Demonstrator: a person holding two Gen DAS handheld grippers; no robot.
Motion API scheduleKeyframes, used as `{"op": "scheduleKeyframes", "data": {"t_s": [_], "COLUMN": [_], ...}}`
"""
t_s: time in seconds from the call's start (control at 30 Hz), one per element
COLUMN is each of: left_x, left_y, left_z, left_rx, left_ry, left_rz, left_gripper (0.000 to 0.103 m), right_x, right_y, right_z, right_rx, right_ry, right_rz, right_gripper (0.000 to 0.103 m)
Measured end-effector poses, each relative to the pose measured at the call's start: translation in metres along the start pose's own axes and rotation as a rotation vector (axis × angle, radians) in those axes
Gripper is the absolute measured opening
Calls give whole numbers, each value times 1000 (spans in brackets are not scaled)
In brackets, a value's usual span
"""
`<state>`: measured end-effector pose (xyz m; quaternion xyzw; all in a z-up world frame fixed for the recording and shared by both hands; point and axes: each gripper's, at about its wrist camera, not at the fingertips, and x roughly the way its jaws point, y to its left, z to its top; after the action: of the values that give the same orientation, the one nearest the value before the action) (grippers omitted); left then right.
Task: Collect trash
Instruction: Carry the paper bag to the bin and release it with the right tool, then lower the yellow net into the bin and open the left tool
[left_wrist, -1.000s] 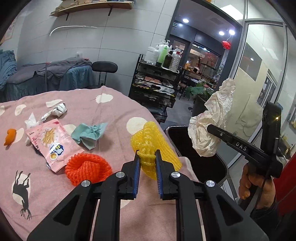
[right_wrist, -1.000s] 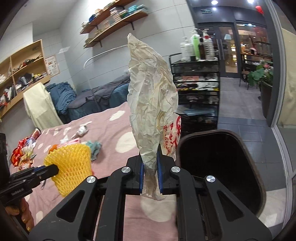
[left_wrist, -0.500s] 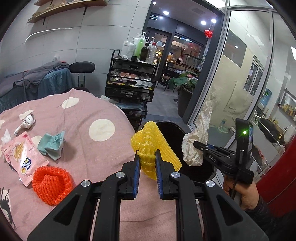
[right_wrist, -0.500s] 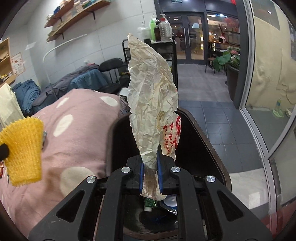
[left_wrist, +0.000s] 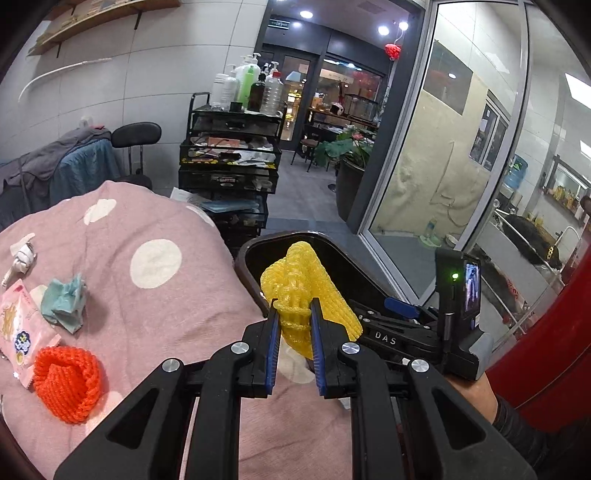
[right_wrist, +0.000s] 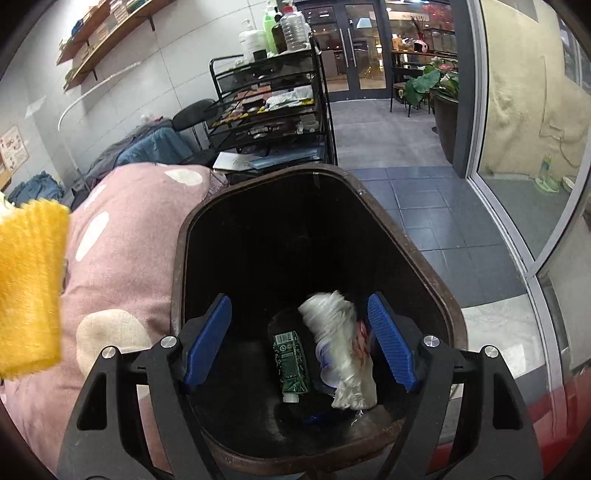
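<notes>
My left gripper (left_wrist: 294, 314) is shut on a yellow foam net (left_wrist: 308, 291), held at the table's edge beside the dark trash bin (left_wrist: 255, 254). The same yellow net (right_wrist: 31, 288) shows blurred at the left of the right wrist view. My right gripper (right_wrist: 299, 332) hangs over the bin (right_wrist: 436, 280) with its jaws opening; the crumpled white paper bag (right_wrist: 338, 343) is falling free between them, blurred. A green carton (right_wrist: 290, 363) lies on the bin floor. In the left wrist view the right gripper's body (left_wrist: 424, 332) sits low over the bin, its fingertips hidden.
On the pink spotted tablecloth (left_wrist: 155, 295) lie an orange foam net (left_wrist: 68, 384), a teal crumpled tissue (left_wrist: 64, 299), a pink snack packet (left_wrist: 18, 328) and a white wrapper (left_wrist: 22, 254). A black rack with bottles (left_wrist: 236, 155) stands behind; a glass partition (left_wrist: 461, 155) is to the right.
The right gripper came down over the bin and opened, letting go of the paper bag, which drops inside. The left gripper carried the yellow net toward the bin.
</notes>
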<state>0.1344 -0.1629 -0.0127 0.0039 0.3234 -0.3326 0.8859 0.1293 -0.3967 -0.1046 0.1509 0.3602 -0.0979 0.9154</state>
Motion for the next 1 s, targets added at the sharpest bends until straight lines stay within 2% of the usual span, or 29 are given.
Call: {"op": "scheduleKeyframes", "data": {"t_s": [0.33,0.57,0.73,1.0], "left_x": [23,53,73,96], "left_y": [-18,-33,-43,-54], "left_z": [13,26,29,27], "left_rx": [22,54,79,121], "left_ry": [25,76,123,181], "left_rz": [-37,-61,-70,-71], "left_gripper": [16,16,16,16], "right_x": [-34,-58,-66,-68], "right_y": [-10,-24,-39,-53], "right_z": [5,8,9,7], "right_rx": [56,122,178,200], "right_ry": [-132,-212,-230,-219], "right_rz": [-39,-76,-92,-115], "right_gripper": [78,78,80,80]}}
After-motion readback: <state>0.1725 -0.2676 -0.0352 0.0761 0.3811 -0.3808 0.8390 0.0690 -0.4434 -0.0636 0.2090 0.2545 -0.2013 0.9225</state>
